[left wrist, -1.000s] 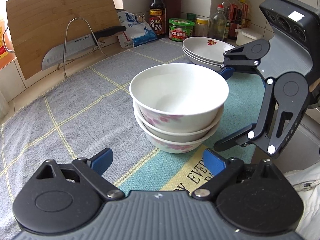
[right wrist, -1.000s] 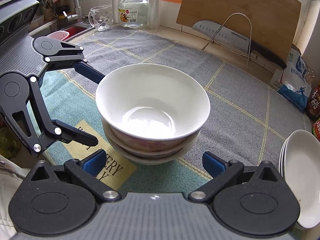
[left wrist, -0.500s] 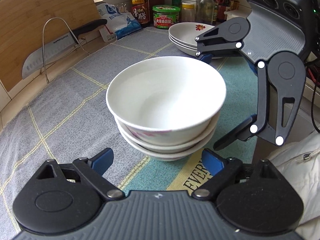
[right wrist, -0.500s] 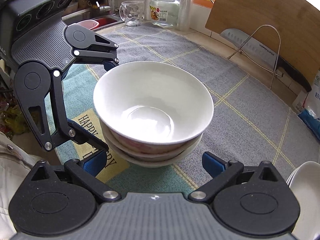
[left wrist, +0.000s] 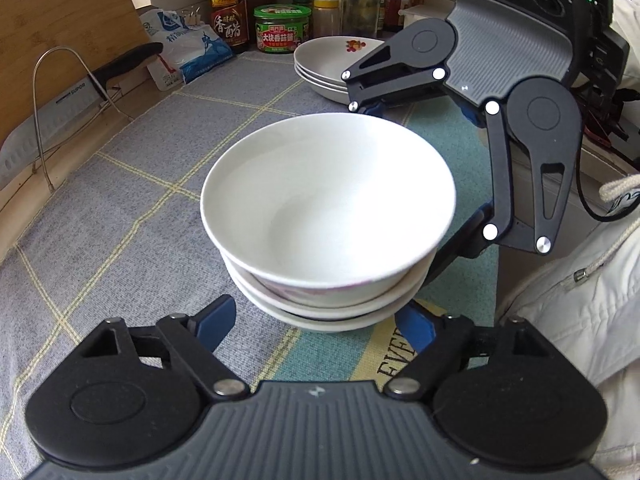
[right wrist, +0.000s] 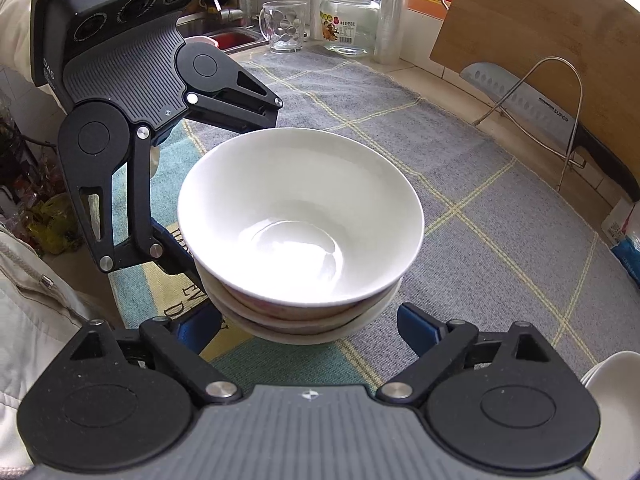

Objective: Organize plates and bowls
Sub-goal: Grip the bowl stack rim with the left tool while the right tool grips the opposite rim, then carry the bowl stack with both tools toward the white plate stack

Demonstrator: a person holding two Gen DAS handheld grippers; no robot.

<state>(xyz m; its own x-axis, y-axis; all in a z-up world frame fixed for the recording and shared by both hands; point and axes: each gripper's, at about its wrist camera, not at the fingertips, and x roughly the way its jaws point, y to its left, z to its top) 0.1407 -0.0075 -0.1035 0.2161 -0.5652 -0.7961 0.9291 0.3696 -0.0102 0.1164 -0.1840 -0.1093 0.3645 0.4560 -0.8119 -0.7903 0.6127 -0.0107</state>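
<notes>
A stack of three white bowls (left wrist: 328,208) (right wrist: 300,220) with pink flower prints stands on the checked cloth. My left gripper (left wrist: 316,322) reaches around the foot of the stack from one side. Its jaws are closing, and its blue pads (left wrist: 216,320) are close to the lowest bowl without clearly pressing on it. From the opposite side my right gripper (right wrist: 310,330) does the same, jaws closing with the stack between its pads (right wrist: 420,328). Each gripper shows in the other's view: the right gripper (left wrist: 404,176), the left gripper (right wrist: 228,190). A pile of white plates (left wrist: 332,60) (right wrist: 612,380) sits behind.
A cleaver (right wrist: 520,96) rests in a wire rack (left wrist: 56,80) against a wooden board (right wrist: 532,20). Sauce bottles (left wrist: 228,8), a green tub (left wrist: 282,28) and a salt bag (left wrist: 188,48) line the back wall. A glass mug (right wrist: 284,28), a jar (right wrist: 348,20) and the sink (right wrist: 232,36) are on the other side. A person's white jacket (left wrist: 580,300) is at the counter edge.
Both grippers have rolled and drawn in around the bowl stack from opposite sides, and their jaws have narrowed. The bowls have stayed in place.
</notes>
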